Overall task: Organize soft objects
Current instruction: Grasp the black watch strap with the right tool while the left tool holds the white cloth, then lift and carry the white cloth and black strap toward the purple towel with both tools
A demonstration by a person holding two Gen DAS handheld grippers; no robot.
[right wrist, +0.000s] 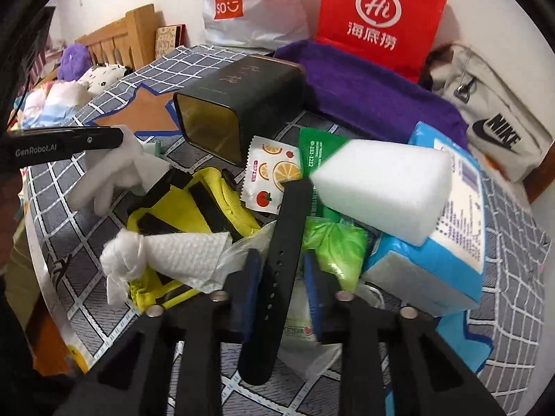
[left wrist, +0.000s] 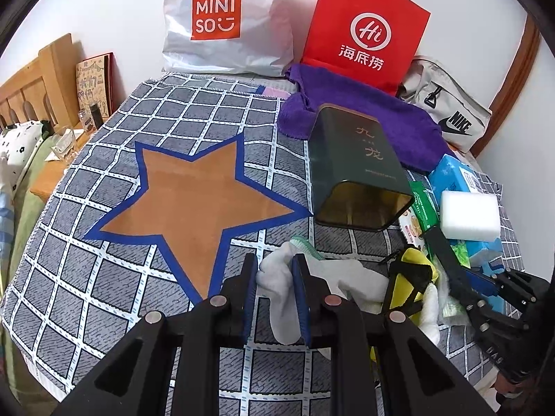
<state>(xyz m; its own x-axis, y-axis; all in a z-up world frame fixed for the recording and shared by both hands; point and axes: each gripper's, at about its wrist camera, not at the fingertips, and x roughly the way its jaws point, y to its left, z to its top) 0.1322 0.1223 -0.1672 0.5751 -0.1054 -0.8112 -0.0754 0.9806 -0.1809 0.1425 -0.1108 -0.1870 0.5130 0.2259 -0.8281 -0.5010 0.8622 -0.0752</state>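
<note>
Ahead of my jaws the dark tin (left wrist: 357, 170) lies on its side on the checked cloth (left wrist: 104, 277). My left gripper (left wrist: 275, 298) pinches a white cloth (left wrist: 277, 277); my right gripper (right wrist: 281, 298) clamps a black strap (right wrist: 281, 260).

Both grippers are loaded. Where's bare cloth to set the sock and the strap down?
Free: the orange star and the checked cloth around it, left of the tin and in front of the Miniso bag. Crowded: right of the tin, where the sponge, packets, yellow pouch and tissue pack overlap.
</note>
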